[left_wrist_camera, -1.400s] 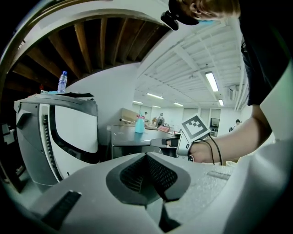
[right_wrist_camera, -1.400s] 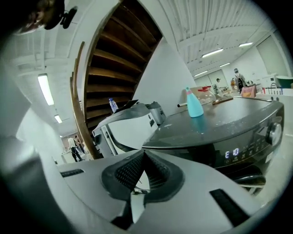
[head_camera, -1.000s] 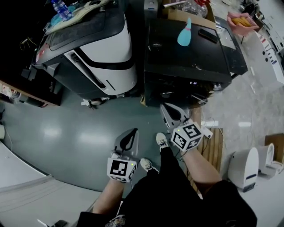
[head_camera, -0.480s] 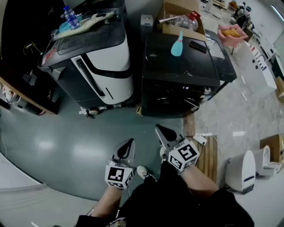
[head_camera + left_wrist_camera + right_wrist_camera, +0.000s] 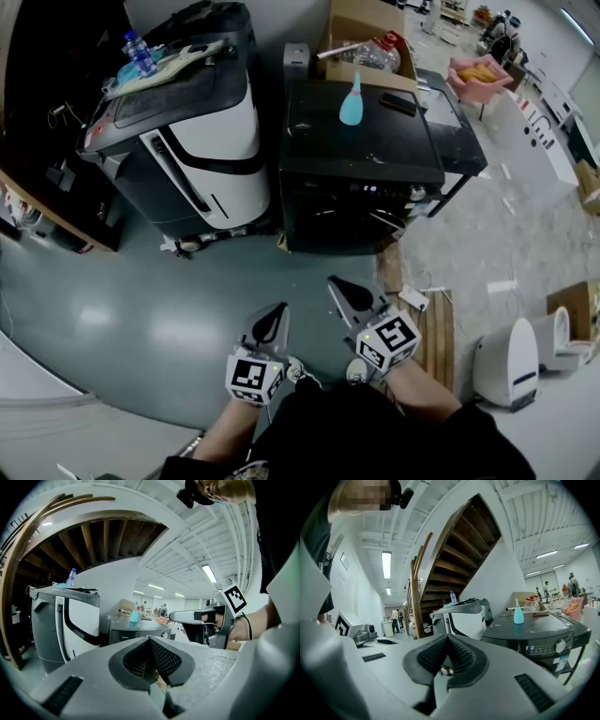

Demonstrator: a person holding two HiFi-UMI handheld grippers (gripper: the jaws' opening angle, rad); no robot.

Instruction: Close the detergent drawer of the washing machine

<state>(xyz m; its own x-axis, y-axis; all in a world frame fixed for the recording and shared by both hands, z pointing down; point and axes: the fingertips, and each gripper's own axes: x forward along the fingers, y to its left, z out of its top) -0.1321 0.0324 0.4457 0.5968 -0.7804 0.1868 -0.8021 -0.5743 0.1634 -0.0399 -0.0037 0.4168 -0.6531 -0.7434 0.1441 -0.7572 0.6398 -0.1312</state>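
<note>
My left gripper (image 5: 271, 319) sits in the lower middle of the head view, its jaws pressed together with nothing between them. My right gripper (image 5: 343, 291) is just to its right and a little higher in the frame. Its jaws are closed as well and it holds nothing. Both point up the frame toward the black washing machine (image 5: 361, 164), which stands in the upper middle, well apart from either tip across the grey floor (image 5: 141, 319).

The detergent drawer belongs on the machine's front band, but at this size I cannot pick it out. The right gripper view shows only the lit display and the round knob (image 5: 557, 646) on the right half of that band. My own jaws hide the left half.

A light blue bottle (image 5: 352, 101) stands upright on the machine's lid, with a small dark flat thing (image 5: 397, 103) beside it. A white and black appliance (image 5: 202, 141) stands just left of the machine, and a cardboard box (image 5: 361, 33) sits behind it.
</note>
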